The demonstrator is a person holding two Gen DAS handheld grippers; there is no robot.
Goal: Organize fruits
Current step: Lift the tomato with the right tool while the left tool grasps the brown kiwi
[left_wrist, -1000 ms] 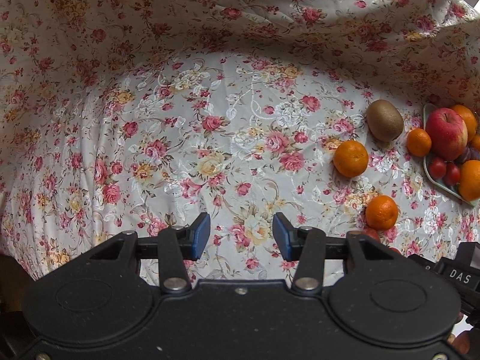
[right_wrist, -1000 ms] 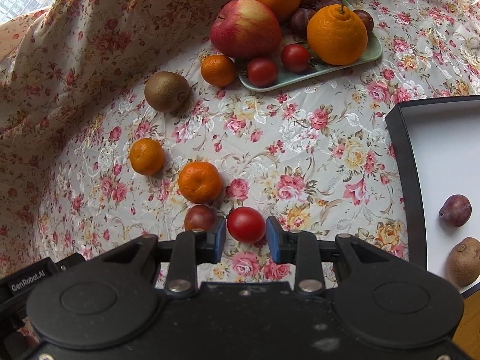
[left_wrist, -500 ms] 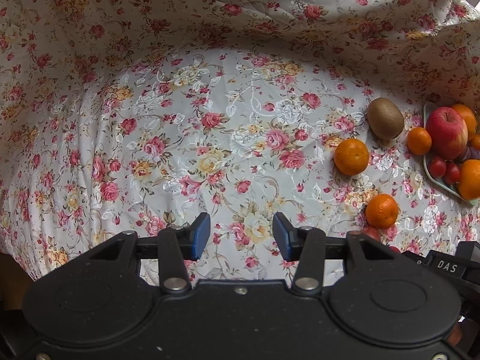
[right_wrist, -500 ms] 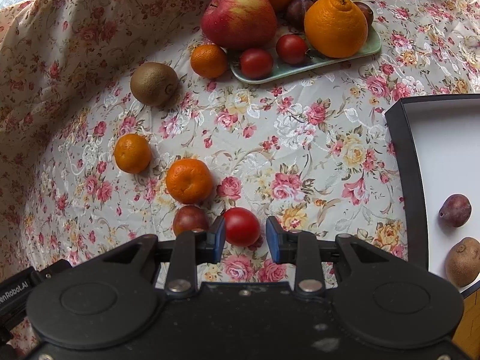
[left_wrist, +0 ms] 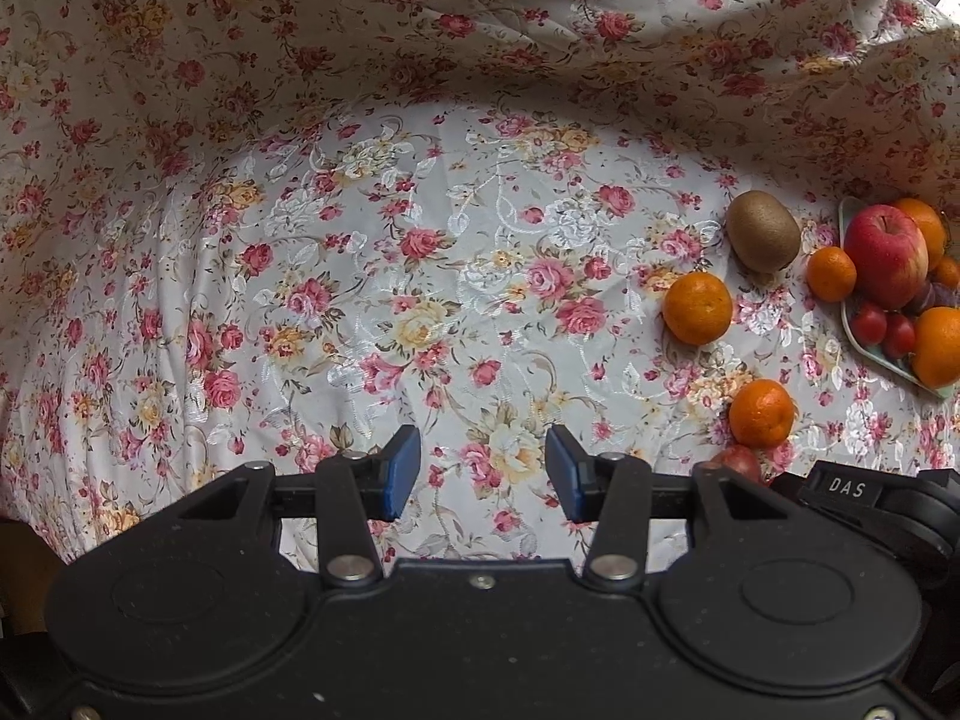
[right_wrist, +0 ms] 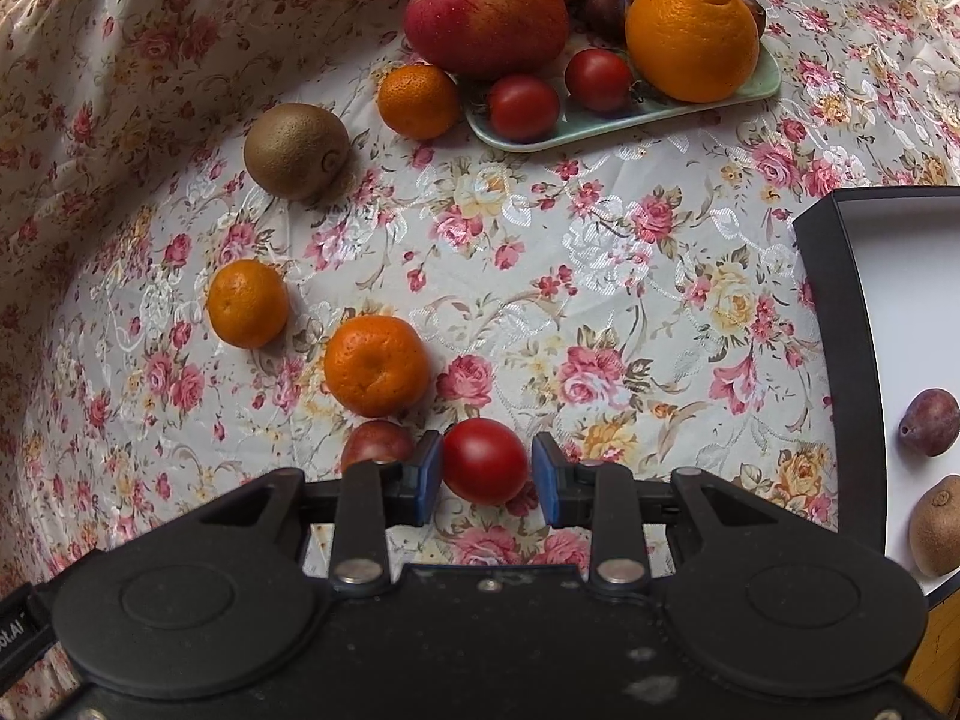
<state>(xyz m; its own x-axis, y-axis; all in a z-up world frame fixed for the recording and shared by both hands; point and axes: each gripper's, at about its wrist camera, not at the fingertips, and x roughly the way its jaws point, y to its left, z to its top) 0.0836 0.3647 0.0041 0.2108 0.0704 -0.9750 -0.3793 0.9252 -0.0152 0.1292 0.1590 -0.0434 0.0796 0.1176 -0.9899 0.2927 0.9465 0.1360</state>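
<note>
In the right wrist view my right gripper [right_wrist: 486, 474] is open with a red cherry tomato [right_wrist: 485, 461] between its blue pads; the left pad touches it, the right pad stands just apart. A dark red plum [right_wrist: 375, 444] lies just left of the left finger. Two mandarins [right_wrist: 377, 371] [right_wrist: 247, 303], a kiwi [right_wrist: 296, 151] and a third mandarin [right_wrist: 418, 101] lie on the cloth. My left gripper [left_wrist: 483, 473] is open and empty over bare floral cloth, left of the fruit [left_wrist: 698, 308].
A pale green plate [right_wrist: 630, 120] at the back holds an apple [right_wrist: 486, 9], a large orange [right_wrist: 691, 36], tomatoes and plums. A black-rimmed white box [right_wrist: 840, 324] at the right holds a plum [right_wrist: 929, 423] and a kiwi [right_wrist: 936, 525]. The floral cloth rises at back and left.
My right gripper has moved forward around the tomato, which now sits deeper between the pads. The left gripper has barely moved.
</note>
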